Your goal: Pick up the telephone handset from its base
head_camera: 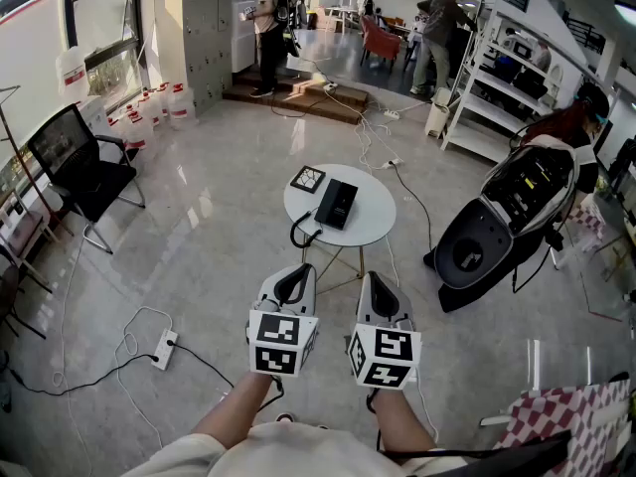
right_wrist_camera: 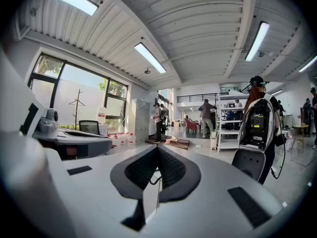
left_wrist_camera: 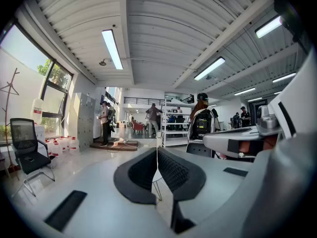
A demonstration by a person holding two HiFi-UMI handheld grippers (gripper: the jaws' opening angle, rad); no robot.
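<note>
White left tongs [head_camera: 298, 274], right tongs [head_camera: 373, 281] closed, empty, side by side, near level, short of telephone [head_camera: 336, 204].

The left gripper [head_camera: 295, 272] and the right gripper [head_camera: 374, 279] are twins: smooth white plastic shells tapering to a blunt nose, lined inside with black, finely ribbed pads [left_wrist_camera: 174, 170]. Flat black rectangular insets [left_wrist_camera: 65, 210] sit in the white casing. Each carries a white cube [head_camera: 281, 343] faced with black-and-white square markers — one pattern per face. The person wears a pale cream top [head_camera: 260, 453].
</note>
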